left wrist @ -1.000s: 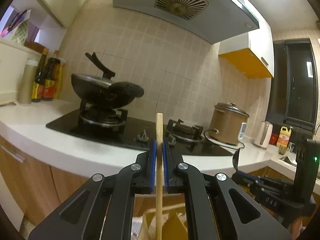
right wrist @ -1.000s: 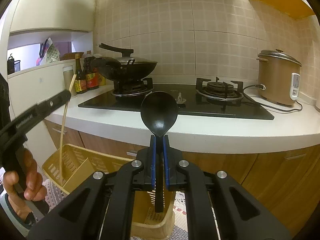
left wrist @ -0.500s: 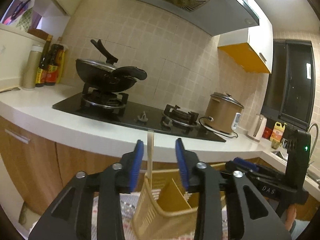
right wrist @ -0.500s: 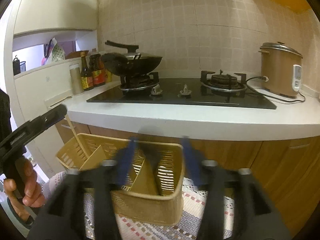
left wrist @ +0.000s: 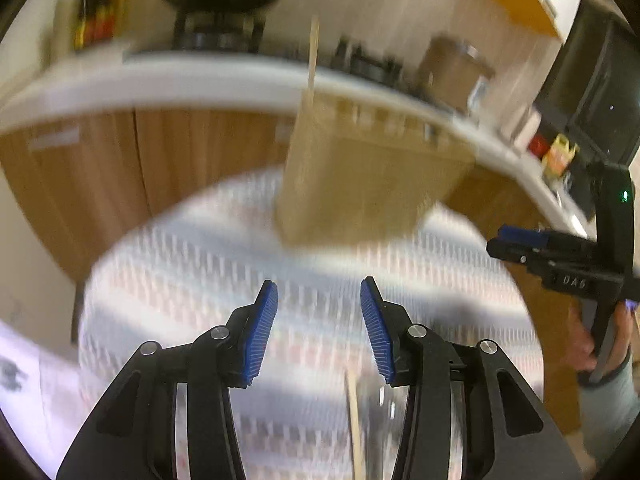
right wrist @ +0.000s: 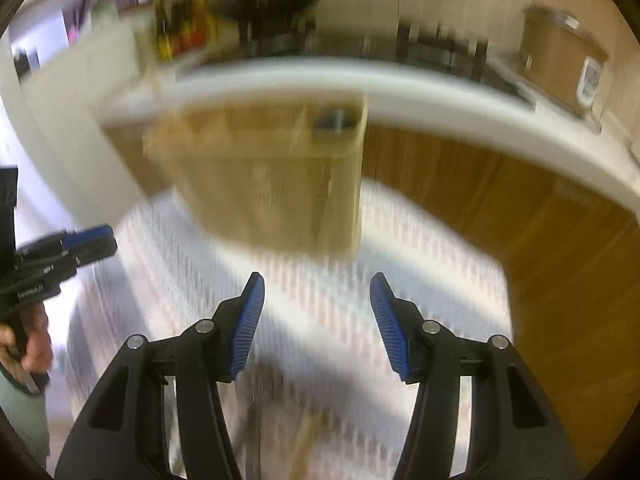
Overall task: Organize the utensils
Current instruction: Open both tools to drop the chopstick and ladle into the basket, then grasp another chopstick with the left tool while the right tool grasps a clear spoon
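Utensil basket sits ahead of left claw and right claw, both spread wide, holding nothing.

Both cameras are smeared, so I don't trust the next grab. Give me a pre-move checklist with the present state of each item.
1. Left gripper open and empty: ok, jaws apart, nothing between the pads.
2. Right gripper open and empty: ok, jaws apart.
3. Chopstick seated in the utensil basket: ok, it stands up out of the basket's left end.
4. Black spoon in the basket: cannot tell; only a dark blur shows in one compartment.
5. Next utensil located: cannot tell; a pale stick lies low between the left fingers, but blurred.
6. Image sharp enough to aim: not ok, both views are motion-blurred.
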A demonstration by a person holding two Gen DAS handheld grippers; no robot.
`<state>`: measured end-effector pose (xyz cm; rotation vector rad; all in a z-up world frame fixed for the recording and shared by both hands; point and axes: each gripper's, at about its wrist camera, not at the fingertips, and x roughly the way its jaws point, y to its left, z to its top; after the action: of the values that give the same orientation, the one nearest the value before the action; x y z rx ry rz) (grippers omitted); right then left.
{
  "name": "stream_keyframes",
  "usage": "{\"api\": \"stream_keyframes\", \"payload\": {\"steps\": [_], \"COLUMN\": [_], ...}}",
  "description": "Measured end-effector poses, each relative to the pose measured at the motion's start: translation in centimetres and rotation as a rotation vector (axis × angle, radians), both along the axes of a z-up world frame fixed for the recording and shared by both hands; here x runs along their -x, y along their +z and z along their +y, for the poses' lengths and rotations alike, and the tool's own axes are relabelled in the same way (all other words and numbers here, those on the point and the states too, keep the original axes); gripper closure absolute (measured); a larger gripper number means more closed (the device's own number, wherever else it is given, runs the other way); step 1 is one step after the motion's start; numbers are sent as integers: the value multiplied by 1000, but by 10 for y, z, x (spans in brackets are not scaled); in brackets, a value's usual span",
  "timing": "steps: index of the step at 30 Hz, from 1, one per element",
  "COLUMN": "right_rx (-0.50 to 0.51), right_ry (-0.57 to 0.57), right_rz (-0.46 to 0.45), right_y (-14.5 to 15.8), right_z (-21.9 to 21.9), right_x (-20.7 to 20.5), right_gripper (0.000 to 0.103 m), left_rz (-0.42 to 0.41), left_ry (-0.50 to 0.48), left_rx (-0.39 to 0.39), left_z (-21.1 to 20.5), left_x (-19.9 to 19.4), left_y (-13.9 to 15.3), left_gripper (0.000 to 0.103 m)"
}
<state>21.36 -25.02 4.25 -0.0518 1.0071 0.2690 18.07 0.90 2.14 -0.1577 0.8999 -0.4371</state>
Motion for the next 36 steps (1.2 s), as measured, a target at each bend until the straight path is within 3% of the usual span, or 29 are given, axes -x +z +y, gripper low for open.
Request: {"api": "stream_keyframes", "payload": {"steps": [3,5,9,12,15,22,24,26,28,36], "right_rx": [-36,-57,-76,-44,-20,28,34,40,34,-58], "right_ry": [10,17,41,75,93,87,93,98,93,34], "right_rz": [103,153,208,239,269,277,288,282,278,241], "right_y": [-18,-27,-39,-51,-62,-75,-78,-78,-77,-59], "right_z": [-4,-5,1,16,27,41,48,51,52,27], "right_x": [14,22,34,43,47,42,38,34,33,32], "right_gripper": [54,66,67,70,72,77,85,92,93,93], "left_rz": [77,118,154,167,187,169,161,154,138,132], "left_ry": [-42,-82,-146,-159,-171,-173,-166,-174,-165,-75], "left_rx": [-38,-75,-111,-152,-202,-260,-299,-319,-350,-246], "left_z": [-2,-7,-19,-30,-39,-51,-57,-63,-66,-50], "left_x": [16,28,44,50,51,49,46,42,41,32], "left_y": [-20,-32,-48,-59,-72,-73,-74,-74,-74,-76], "left_gripper": [62,63,65,74,76,77,85,87,96,100]}}
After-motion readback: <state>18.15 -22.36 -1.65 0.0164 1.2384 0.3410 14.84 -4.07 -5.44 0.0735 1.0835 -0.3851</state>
